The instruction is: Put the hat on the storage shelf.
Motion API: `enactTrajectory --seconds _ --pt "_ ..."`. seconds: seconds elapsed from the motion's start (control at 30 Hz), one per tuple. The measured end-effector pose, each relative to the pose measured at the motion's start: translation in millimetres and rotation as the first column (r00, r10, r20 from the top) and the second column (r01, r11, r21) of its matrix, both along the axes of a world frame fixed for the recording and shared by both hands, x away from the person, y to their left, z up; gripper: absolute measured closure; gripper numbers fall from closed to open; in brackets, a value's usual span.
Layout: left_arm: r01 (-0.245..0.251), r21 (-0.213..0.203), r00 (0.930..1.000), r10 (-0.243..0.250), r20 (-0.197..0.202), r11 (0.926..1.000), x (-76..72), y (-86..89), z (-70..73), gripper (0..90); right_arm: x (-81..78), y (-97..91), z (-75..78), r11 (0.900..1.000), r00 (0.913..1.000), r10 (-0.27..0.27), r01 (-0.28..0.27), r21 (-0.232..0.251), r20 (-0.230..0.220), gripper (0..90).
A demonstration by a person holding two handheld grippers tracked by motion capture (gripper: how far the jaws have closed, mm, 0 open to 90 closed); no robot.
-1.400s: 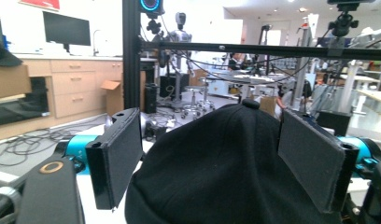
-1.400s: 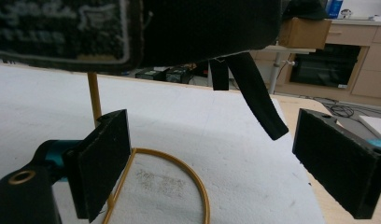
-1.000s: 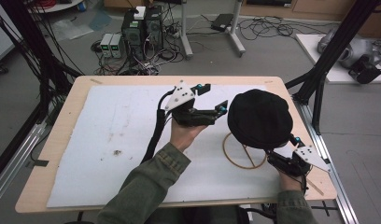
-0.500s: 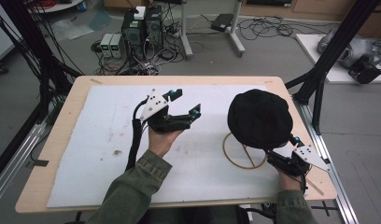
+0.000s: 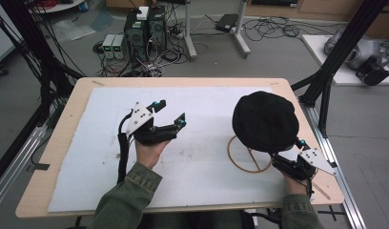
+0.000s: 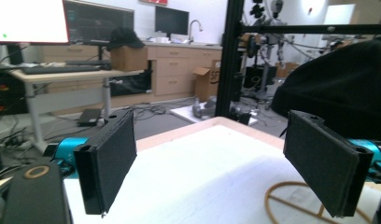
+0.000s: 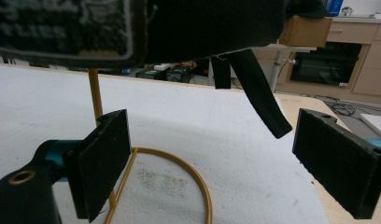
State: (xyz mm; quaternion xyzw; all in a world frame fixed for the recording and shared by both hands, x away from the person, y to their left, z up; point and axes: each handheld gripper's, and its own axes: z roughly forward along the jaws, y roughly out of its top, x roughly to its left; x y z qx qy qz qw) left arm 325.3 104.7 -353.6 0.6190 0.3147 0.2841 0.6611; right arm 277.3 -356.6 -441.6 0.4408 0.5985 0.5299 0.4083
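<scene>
Cap (image 5: 265, 121) sits on the gold wire stand (image 5: 247, 156) at the table's (image 5: 78, 95) three o'clock, lifted clear so you can reach beneath. Your left gripper (image 5: 168, 113), jaws wide, waits at nine; your right gripper (image 5: 297, 151), equally wide, hovers at five, empty under the dangling strap (image 7: 258, 91).

Grey floor (image 5: 278, 52) behind the tabletop (image 5: 78, 102) — cables and computer boxes (image 5: 145, 26) lie there. Wooden cabinets (image 6: 179, 70) line the far wall — a lit screen (image 6: 30, 21) stands nearby.
</scene>
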Motion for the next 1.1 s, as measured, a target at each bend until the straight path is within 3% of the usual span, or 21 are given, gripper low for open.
enactTrajectory --seconds 0.1,0.17,0.2,0.23,0.27,0.33,0.37,0.4,0.47,0.5,0.53,0.67,0.7,0.83,0.9,1.1 --pt "-0.039 0.014 0.9992 0.039 -0.007 0.9991 -5.7 11.7 -6.2 17.5 -0.5 0.2 0.1 1.0000 1.0000 -0.001 0.001 0.005 -0.002 10.7" --pt "-0.104 0.027 0.9944 0.105 -0.018 0.9942 -14.3 27.7 -13.4 17.9 -0.9 0.5 0.1 1.0000 1.0000 -0.003 0.003 0.009 -0.006 10.7" --pt "-0.104 0.027 0.9944 0.105 -0.018 0.9942 -14.3 27.7 -13.4 17.9 -0.9 0.5 0.1 1.0000 1.0000 -0.003 0.003 0.009 -0.006 10.7" --pt "-0.180 0.064 0.9834 0.181 -0.009 0.9815 -24.2 44.4 -21.6 17.9 -1.2 0.2 0.4 1.0000 1.0000 0.000 0.000 0.003 0.000 10.7" --pt "-0.180 0.064 0.9834 0.181 -0.009 0.9815 -24.2 44.4 -21.6 17.8 -1.2 0.2 0.4 1.0000 1.0000 0.000 0.000 0.003 0.000 10.7" --pt "-0.235 0.088 0.9716 0.237 -0.004 0.9679 -32.2 59.5 -28.9 17.8 -2.2 0.7 0.4 0.9999 1.0000 -0.005 0.005 0.009 -0.003 10.7" --pt "-0.294 0.080 0.9545 0.297 -0.029 0.9526 -40.6 79.7 -38.3 17.7 -2.4 1.0 0.2 0.9999 1.0000 -0.007 0.007 0.011 -0.006 10.7" --pt "-0.294 0.080 0.9545 0.297 -0.029 0.9526 -40.6 79.7 -38.3 17.6 -1.9 1.2 0.2 0.9999 1.0000 -0.006 0.006 0.011 -0.003 10.7" --pt "-0.336 0.057 0.9391 0.339 -0.055 0.9400 -46.6 94.2 -45.6 17.5 -1.3 1.6 0.2 0.9999 1.0000 -0.008 0.008 0.009 -0.004 10.7" --pt "-0.367 0.039 0.9271 0.369 -0.064 0.9292 -52.2 103.6 -51.1 17.5 -1.4 2.0 0.2 0.9999 0.9999 -0.010 0.011 0.007 -0.006 10.7" --pt "-0.377 0.039 0.9232 0.379 -0.063 0.9252 -53.8 106.2 -52.6 17.5 -1.3 2.1 0.3 1.0000 1.0000 -0.008 0.008 0.005 -0.004 10.7" --pt "-0.393 0.049 0.9165 0.396 -0.060 0.9181 -56.6 112.1 -53.7 17.5 -1.4 3.0 0.6 0.9999 0.9999 -0.013 0.013 0.008 -0.004 10.7" --pt "-0.404 0.060 0.9121 0.407 -0.047 0.9126 -58.2 112.6 -53.7 17.6 -1.7 3.6 0.5 0.9998 0.9999 -0.014 0.015 0.010 -0.009 10.7" --pt "-0.406 0.089 0.9110 0.411 -0.037 0.9093 -60.6 113.8 -56.3 17.6 -1.8 3.4 0.4 0.9998 0.9998 -0.017 0.017 0.007 -0.005 10.7" --pt "-0.417 0.096 0.9056 0.422 -0.038 0.9036 -63.6 116.0 -59.1 17.6 -2.5 3.0 0.4 0.9998 0.9998 -0.016 0.016 0.015 -0.008 10.7" --pt "-0.438 0.094 0.8957 0.443 -0.038 0.8939 -67.7 122.9 -60.8 17.7 -3.9 2.8 0.9 0.9998 0.9999 -0.017 0.017 0.010 0.000 10.7"
